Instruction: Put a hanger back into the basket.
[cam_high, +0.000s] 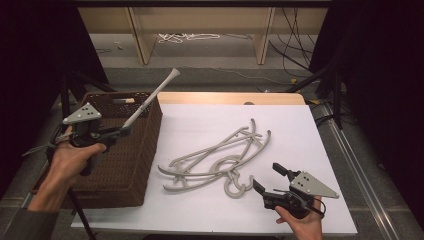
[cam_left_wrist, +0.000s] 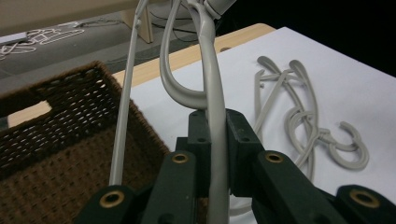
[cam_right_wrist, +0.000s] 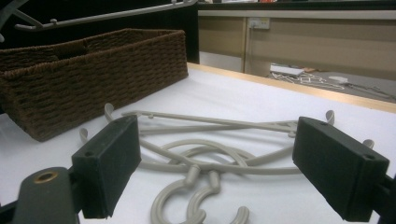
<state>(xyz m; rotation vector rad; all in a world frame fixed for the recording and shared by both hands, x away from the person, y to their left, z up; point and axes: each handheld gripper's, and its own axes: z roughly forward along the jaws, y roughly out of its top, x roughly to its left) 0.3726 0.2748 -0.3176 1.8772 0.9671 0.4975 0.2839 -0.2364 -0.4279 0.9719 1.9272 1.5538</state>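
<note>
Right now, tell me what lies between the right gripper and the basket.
The pile of hangers on the white table, between the right gripper and the basket, seen in the high view.

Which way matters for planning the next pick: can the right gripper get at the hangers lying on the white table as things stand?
Probably yes. The right gripper stands open just beside the hangers, their hooks lie between its jaws' line of sight, and nothing lies between.

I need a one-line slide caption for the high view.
Left gripper holds a hanger over the wicker basket; right gripper waits open.
</note>
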